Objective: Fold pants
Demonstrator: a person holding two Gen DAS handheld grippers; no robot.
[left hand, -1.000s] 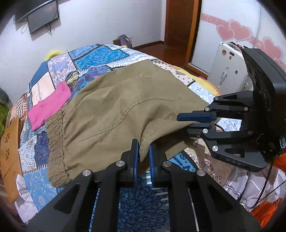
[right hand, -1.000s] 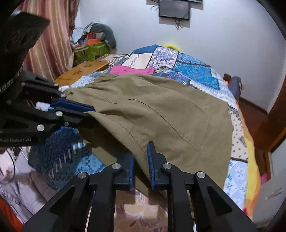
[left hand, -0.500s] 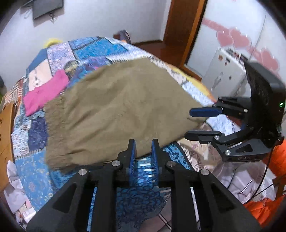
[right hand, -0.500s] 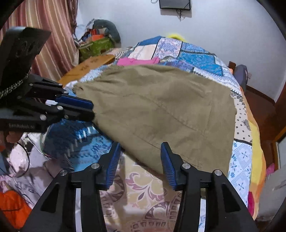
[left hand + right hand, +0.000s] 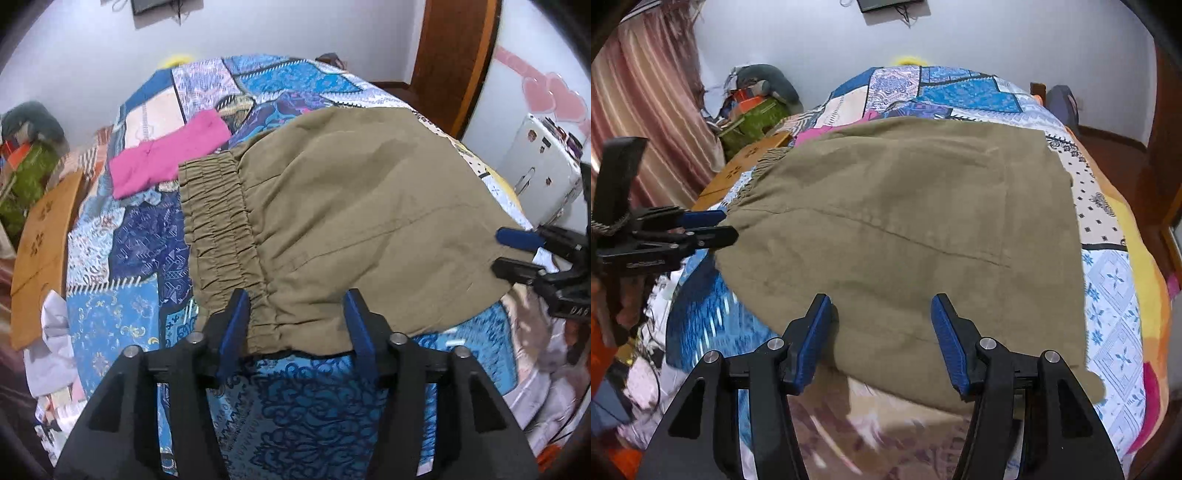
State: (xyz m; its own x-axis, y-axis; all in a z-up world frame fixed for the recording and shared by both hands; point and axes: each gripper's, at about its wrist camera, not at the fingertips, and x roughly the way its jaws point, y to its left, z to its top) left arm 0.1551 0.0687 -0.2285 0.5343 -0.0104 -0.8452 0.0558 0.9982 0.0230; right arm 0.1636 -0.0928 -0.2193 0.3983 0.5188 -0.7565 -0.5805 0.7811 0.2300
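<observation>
The olive-brown pants point(image 5: 343, 221) lie folded flat on the patchwork bedspread point(image 5: 122, 243), elastic waistband point(image 5: 218, 229) to the left in the left wrist view. They fill the middle of the right wrist view point(image 5: 905, 229). My left gripper point(image 5: 297, 328) is open and empty, hovering over the near waistband corner. My right gripper point(image 5: 881, 332) is open and empty over the near edge of the pants. Each gripper shows in the other's view, the right point(image 5: 517, 251) and the left point(image 5: 713, 227), both beside the cloth.
A folded pink garment point(image 5: 166, 155) lies behind the waistband. A wooden board point(image 5: 40, 254) rests at the bed's left edge. A white appliance point(image 5: 543, 173) and a door stand to the right. Clutter and a striped curtain point(image 5: 639, 118) are at the left.
Both grippers let go of the pants' edge and opened wide. The lifted fold now lies flat on the bed, and both grippers pulled back slightly.
</observation>
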